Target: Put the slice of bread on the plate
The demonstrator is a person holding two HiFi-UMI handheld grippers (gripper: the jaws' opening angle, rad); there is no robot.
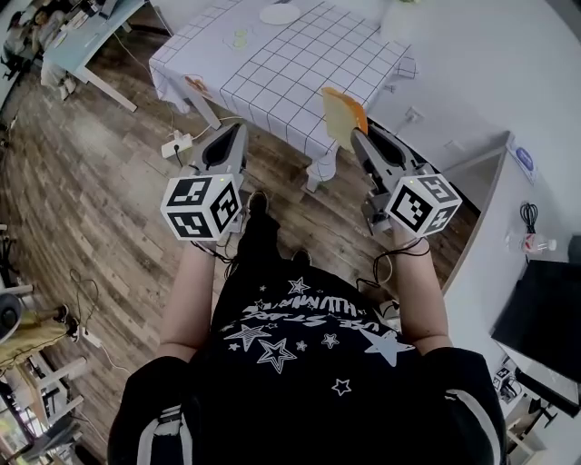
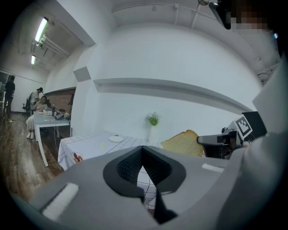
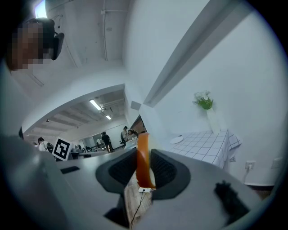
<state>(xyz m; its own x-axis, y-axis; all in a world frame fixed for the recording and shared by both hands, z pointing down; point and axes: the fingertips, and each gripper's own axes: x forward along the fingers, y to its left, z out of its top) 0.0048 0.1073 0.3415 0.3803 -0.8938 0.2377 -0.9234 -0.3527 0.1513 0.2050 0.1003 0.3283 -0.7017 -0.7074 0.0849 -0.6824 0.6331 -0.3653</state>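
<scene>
My right gripper [image 1: 356, 136] is shut on a slice of bread [image 1: 343, 116] and holds it upright in the air, just short of the near edge of the checked table [image 1: 272, 82]. In the right gripper view the slice [image 3: 143, 161] stands edge-on between the pads of that gripper [image 3: 144, 170]. A white plate [image 1: 280, 14] lies at the table's far side, also seen as the plate [image 2: 115, 139] and the plate [image 3: 176, 139]. My left gripper [image 1: 230, 138] hovers level to the left, jaws together with nothing in them [image 2: 143, 162]. From there the bread [image 2: 184, 143] shows at the right.
A vase with green flowers [image 2: 153, 121] stands at the table's far end by the white wall. A power strip [image 1: 175, 143] with a cable lies on the wood floor left of the table. People sit at a desk [image 1: 54, 32] far left. A white counter [image 1: 508, 191] runs along the right.
</scene>
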